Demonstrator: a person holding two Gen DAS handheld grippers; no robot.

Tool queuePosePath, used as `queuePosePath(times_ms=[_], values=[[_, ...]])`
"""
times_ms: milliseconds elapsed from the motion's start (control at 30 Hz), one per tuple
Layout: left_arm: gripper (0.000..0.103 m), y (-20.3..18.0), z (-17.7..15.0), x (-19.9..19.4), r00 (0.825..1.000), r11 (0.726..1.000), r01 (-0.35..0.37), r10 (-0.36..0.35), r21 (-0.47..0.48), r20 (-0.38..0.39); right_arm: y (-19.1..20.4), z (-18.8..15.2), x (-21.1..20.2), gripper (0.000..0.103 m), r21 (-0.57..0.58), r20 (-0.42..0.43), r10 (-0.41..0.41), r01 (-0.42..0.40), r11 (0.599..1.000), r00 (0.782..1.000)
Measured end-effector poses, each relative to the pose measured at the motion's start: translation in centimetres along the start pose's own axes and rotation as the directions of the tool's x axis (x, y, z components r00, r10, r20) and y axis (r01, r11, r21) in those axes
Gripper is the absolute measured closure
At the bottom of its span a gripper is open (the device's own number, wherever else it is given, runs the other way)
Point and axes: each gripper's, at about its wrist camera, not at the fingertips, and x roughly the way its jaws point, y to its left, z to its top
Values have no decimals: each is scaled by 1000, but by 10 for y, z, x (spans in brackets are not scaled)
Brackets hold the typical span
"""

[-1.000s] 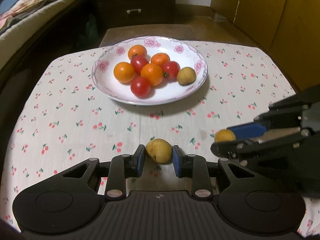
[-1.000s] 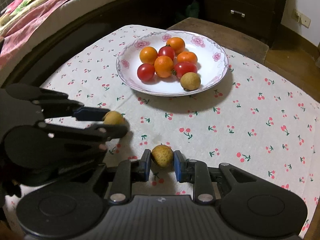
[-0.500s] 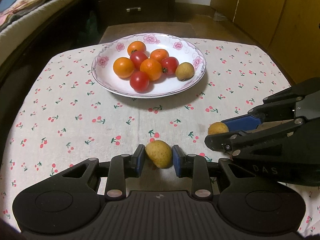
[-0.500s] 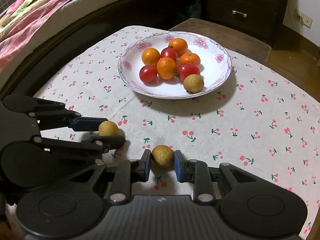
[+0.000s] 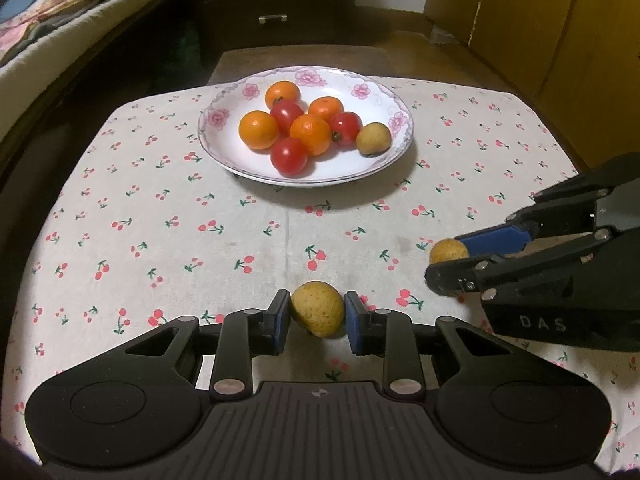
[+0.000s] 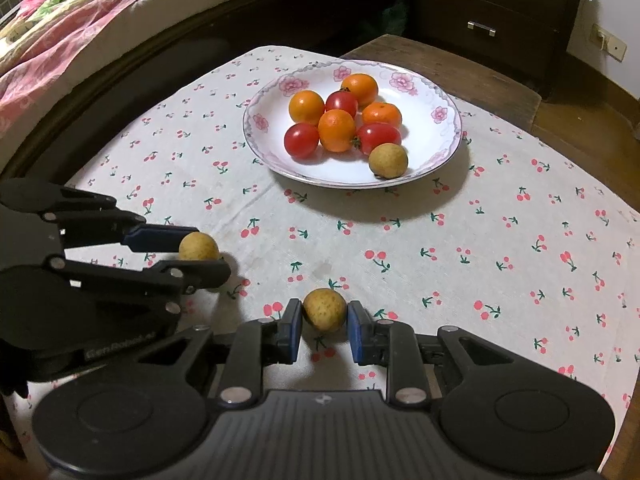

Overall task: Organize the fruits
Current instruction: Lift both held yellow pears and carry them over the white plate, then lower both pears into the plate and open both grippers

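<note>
My left gripper [image 5: 317, 316] is shut on a small yellow-brown fruit [image 5: 317, 309] and holds it above the cherry-print tablecloth. My right gripper [image 6: 323, 326] is shut on a second yellow-brown fruit [image 6: 324, 309]. Each gripper shows in the other's view: the right one [image 5: 450, 258] with its fruit [image 5: 447, 250], the left one [image 6: 200, 252] with its fruit [image 6: 198, 246]. A white floral plate [image 5: 376, 92] farther back holds several oranges [image 5: 258, 129], red tomatoes [image 5: 289, 156] and one yellow-brown fruit [image 5: 373, 139]. The plate also shows in the right wrist view [image 6: 448, 128].
The tablecloth [image 5: 160, 216] covers a small table. A bed with bedding [image 6: 80, 24] runs along the left. A dark drawer cabinet [image 6: 492, 12] stands behind the table, and yellow cupboard doors [image 5: 540, 16] stand at the right.
Both grippers have risen and pulled back a little with their fruits still held; the plate now looks farther away in both views.
</note>
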Motion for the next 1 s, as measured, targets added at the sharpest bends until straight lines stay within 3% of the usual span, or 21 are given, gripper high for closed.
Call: queuePosePath(times_ms=[300, 1000], values=[[67, -2, 15, -16, 999, 1000, 25, -25, -10, 40, -2, 10, -11, 75, 26, 35, 0, -1, 1000, 999], [67, 14, 80, -23, 990, 999, 0, 6, -45, 140, -15, 62, -28, 75, 70, 129, -40, 31, 997, 991]])
